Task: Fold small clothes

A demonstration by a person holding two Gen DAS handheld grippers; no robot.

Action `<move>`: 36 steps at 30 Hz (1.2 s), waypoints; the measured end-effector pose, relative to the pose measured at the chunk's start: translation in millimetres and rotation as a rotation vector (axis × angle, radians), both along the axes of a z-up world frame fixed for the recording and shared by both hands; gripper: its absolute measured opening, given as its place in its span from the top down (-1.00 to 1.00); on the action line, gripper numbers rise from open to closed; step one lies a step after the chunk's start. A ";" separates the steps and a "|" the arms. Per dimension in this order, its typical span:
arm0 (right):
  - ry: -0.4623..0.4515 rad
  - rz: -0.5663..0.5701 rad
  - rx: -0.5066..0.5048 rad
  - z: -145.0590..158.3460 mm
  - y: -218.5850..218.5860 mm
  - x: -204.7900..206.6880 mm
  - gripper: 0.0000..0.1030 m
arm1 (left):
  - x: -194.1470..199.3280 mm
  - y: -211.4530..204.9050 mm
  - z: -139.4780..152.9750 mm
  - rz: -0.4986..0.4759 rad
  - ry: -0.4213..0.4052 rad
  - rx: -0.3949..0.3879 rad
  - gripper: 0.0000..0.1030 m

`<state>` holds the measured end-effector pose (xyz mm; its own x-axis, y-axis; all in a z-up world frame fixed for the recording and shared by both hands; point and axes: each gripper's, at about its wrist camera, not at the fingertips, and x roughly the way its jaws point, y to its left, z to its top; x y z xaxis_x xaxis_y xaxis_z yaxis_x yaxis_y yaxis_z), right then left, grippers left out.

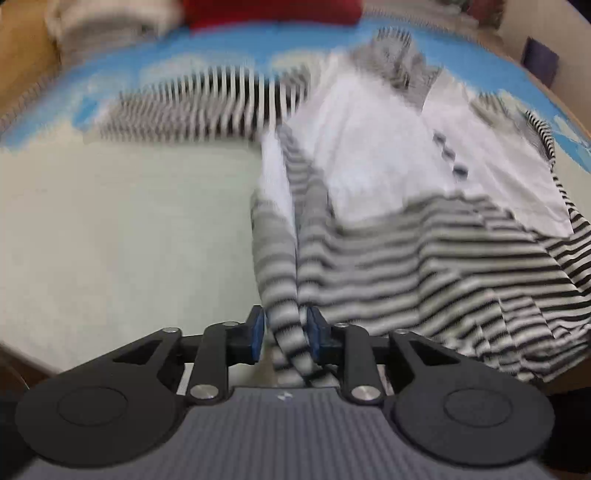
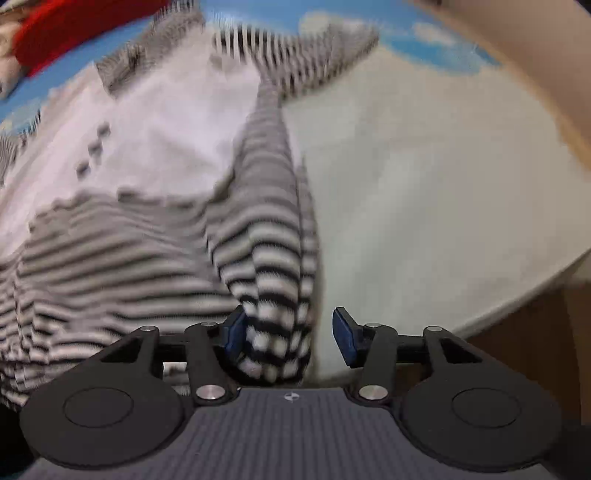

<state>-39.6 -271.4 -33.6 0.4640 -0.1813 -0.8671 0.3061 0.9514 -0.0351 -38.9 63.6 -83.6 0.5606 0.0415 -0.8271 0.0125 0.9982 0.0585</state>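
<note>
A small black-and-white striped shirt with a white chest panel [image 1: 388, 162] lies spread on the bed. My left gripper [image 1: 286, 332] is shut on a bunched striped edge of the shirt [image 1: 284, 295], which runs up between the blue pads. In the right wrist view the same shirt [image 2: 147, 129] fills the left half. My right gripper [image 2: 286, 334] has its jaws apart; a striped fold [image 2: 273, 280] hangs between them, against the left pad only. Both views are blurred by motion.
The bed has a pale sheet [image 1: 129, 221] with a blue cloud print [image 1: 229, 48] at the far side. A red item [image 1: 273, 13] and a pale folded pile [image 1: 107, 22] lie at the back. The bed's front edge [image 2: 517, 295] drops off at right.
</note>
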 end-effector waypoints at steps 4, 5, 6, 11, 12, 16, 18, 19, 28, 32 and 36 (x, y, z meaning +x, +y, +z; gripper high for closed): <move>-0.064 0.069 0.023 3.5 9.3 1.4 -0.23 | -8.4 -19.9 4.0 -0.120 -0.056 0.026 0.25; 0.013 0.082 0.019 -9.2 10.5 4.7 -0.24 | -6.8 -23.5 -5.5 -0.137 0.002 0.050 0.25; 0.114 0.082 -0.007 -24.5 10.4 6.8 -0.24 | -4.7 -25.0 -22.4 -0.142 0.100 0.096 0.23; 0.078 0.034 0.014 -16.8 5.3 2.7 -0.27 | -10.4 -20.2 -16.5 -0.094 0.079 0.082 0.12; 0.024 0.049 -0.005 -6.1 8.9 1.1 -0.26 | -13.9 -21.6 -8.7 -0.101 0.036 0.079 0.08; -0.122 0.080 -0.002 22.7 17.5 -8.6 -0.26 | -20.8 -26.2 11.7 -0.094 -0.056 0.077 0.00; -0.161 0.085 -0.016 32.3 19.9 -15.0 -0.26 | -20.7 -24.7 17.3 -0.076 -0.075 0.058 -0.01; -0.186 0.088 -0.021 37.6 22.1 -17.1 -0.26 | -19.7 -24.0 20.5 -0.066 -0.086 0.048 -0.01; -0.372 0.149 -0.082 73.7 43.3 -34.9 -0.25 | -19.5 -16.1 54.8 -0.012 -0.121 -0.039 -0.15; -0.401 0.149 -0.083 77.1 52.4 -25.5 -0.25 | -23.2 -16.8 74.8 -0.028 -0.205 -0.053 -0.50; -0.367 0.132 -0.096 73.9 65.0 -7.2 -0.21 | -17.7 -14.1 83.3 -0.015 -0.269 -0.056 -0.54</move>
